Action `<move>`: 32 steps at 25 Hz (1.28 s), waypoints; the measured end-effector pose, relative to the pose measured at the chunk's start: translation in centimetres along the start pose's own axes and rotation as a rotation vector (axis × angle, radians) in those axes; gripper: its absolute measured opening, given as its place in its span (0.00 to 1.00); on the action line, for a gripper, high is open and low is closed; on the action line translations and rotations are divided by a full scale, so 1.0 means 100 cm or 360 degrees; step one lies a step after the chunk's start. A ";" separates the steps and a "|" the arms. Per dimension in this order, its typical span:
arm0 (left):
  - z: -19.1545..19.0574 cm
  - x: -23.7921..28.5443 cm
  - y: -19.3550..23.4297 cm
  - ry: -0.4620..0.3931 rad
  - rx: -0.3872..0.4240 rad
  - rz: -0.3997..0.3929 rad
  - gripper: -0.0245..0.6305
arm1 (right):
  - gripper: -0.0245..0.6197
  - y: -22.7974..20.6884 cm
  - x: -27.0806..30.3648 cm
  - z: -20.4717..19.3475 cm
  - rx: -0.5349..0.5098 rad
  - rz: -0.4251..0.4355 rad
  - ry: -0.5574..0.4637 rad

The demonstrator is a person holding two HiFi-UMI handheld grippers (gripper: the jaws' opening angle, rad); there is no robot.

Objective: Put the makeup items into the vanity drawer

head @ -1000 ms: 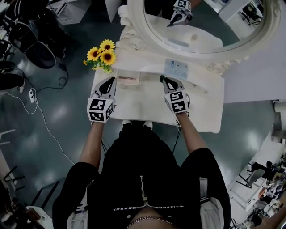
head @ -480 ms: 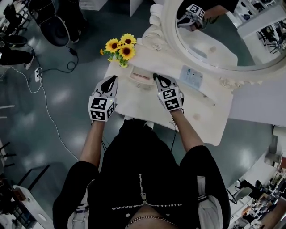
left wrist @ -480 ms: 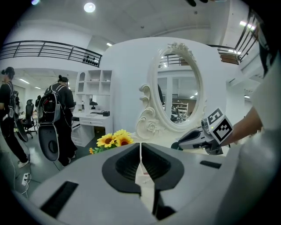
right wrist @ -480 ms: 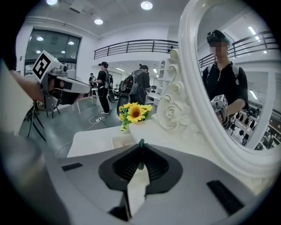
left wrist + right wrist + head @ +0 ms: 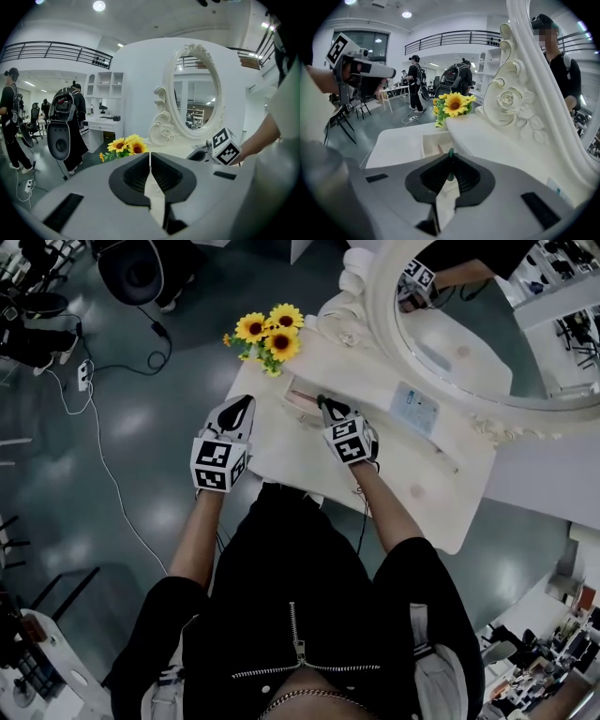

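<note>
Vanity drawer (image 5: 428, 141) just beyond green stick (image 5: 450, 153) pinched in right tool (image 5: 323, 405); left tool (image 5: 150, 156) closed.

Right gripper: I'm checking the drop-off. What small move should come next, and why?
Probably ease the right gripper a little forward over the open drawer before releasing. Its jaws pinch a thin green stick, and the stick's tip seems to sit only at the drawer's edge.

- I hold my left gripper (image 5: 244, 404) out ahead on a stretched forearm, pointing slightly downward, its jaws together with nothing between them.
- My right gripper (image 5: 323, 405) tilts down more steeply, its jaws pinching a thin green stick (image 5: 450, 153).
</note>
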State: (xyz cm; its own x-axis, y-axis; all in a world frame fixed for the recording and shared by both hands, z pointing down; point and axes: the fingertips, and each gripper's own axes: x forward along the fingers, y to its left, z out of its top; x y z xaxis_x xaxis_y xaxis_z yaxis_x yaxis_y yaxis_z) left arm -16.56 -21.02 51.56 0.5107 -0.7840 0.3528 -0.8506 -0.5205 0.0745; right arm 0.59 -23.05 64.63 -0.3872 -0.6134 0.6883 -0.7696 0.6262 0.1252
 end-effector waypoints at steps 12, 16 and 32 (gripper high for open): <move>-0.011 -0.006 0.013 0.0037 -0.0031 0.0045 0.08 | 0.10 0.005 0.023 -0.021 0.0083 0.0027 0.0096; -0.012 -0.006 0.014 0.0037 -0.0033 0.0045 0.08 | 0.11 0.003 0.023 -0.021 0.0115 0.0026 0.0106; -0.003 0.004 0.002 0.0019 0.0007 -0.0030 0.08 | 0.10 -0.010 -0.001 -0.023 0.0216 -0.0041 0.0021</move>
State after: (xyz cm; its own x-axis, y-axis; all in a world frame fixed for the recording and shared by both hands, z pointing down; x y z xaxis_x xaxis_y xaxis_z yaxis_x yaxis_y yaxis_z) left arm -16.52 -21.36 51.99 0.5253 -0.7699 0.3624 -0.8401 -0.5369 0.0770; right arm 2.53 -22.51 66.05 -0.3605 -0.6213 0.6957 -0.8410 0.5391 0.0457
